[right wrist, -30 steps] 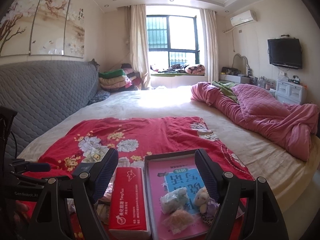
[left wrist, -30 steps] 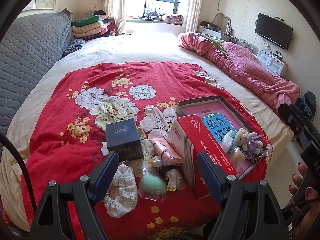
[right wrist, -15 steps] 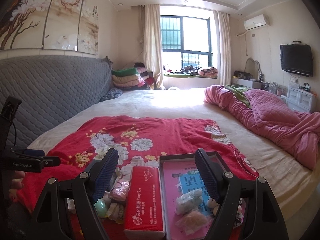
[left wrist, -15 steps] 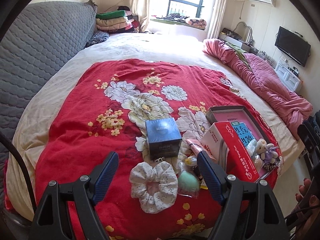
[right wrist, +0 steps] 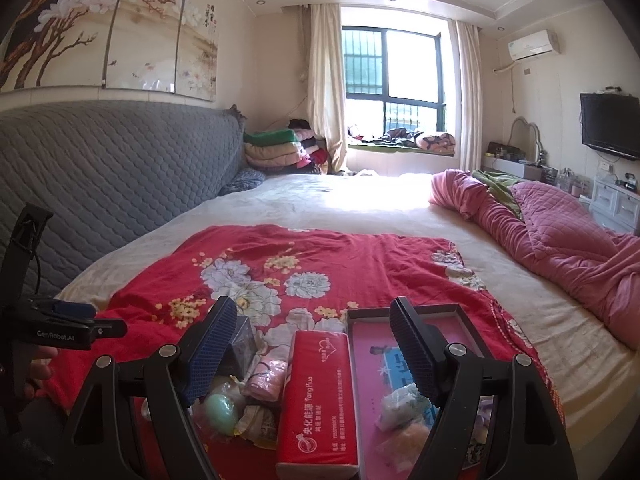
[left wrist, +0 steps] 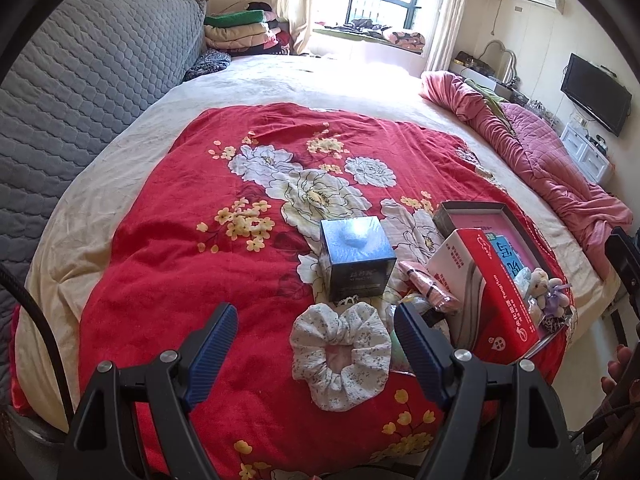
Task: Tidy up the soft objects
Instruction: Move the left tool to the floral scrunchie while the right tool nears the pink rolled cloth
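Right now my left tongs [left wrist: 316, 344] stand wide apart with nothing clamped, tilted down over the scrunchie [left wrist: 341, 354], which lies low and centre in the left wrist view, flat on the red flowered blanket [left wrist: 168, 248] and framed between the two blue pads [left wrist: 212, 348] without touching either. I judge it the softest, lightest thing in reach: a gathered ring of thin white cloth over elastic, so it will squash and spring back, will not slip much and cannot break. I would take it across one side of the ring, pinching the puffed fabric, not the hollow middle, where the pads would meet on nothing. Just beyond it, touching or nearly so, sits a dark blue box [left wrist: 356, 258], stiff and no part of this sort. To the right lie a pink pouch [left wrist: 428, 290], a red tissue pack [left wrist: 494, 292] that should dent under pressure, and a tray [left wrist: 472, 210] already holding a small plush bear [left wrist: 540, 284] at its near end. My right tongs [right wrist: 314, 354] are also spread and empty, level over the tissue pack and tray at lower centre of their view, with a pale green egg-shaped sponge [right wrist: 220, 414] in clear wrap at lower left, likely slick to pinch.
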`<action>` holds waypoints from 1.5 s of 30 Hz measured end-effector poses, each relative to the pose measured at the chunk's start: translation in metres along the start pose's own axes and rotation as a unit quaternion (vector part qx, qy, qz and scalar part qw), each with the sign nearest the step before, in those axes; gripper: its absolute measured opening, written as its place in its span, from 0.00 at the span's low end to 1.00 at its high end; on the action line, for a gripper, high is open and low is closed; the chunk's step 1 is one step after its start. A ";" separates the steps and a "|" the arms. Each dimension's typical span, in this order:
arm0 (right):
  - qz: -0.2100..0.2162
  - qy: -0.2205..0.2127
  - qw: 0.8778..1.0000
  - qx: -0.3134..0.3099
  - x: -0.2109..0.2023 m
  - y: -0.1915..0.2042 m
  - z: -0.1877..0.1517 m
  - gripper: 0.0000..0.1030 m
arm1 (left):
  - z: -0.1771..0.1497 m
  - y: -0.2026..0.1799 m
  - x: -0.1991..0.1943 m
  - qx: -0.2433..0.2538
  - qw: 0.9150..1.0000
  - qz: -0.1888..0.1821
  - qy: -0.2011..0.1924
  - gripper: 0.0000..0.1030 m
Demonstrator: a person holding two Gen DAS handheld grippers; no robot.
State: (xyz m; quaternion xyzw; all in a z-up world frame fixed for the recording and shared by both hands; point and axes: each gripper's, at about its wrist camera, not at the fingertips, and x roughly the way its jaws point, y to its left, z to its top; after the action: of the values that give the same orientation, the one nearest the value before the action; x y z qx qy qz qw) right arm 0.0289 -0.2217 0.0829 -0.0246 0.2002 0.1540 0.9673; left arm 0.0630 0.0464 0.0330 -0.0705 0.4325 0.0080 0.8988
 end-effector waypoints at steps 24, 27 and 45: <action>0.017 0.053 0.995 -0.079 0.033 0.048 -0.027 0.78 | -0.029 0.018 0.040 -0.007 0.999 -0.009 0.051 0.78; 0.016 0.066 0.993 -0.091 0.040 0.053 -0.032 0.78 | -0.033 0.021 0.047 -0.010 0.998 -0.006 0.059 0.78; 0.005 0.127 0.975 -0.184 0.078 0.085 -0.066 0.78 | -0.041 0.032 0.074 -0.015 0.997 -0.010 0.078 0.78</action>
State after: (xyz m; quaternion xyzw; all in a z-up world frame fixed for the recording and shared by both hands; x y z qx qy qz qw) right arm 0.0458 -0.1252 -0.0071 -0.2205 0.2903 0.1888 0.9119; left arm 0.0748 0.0688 -0.0540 -0.0884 0.5004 -0.0003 0.8613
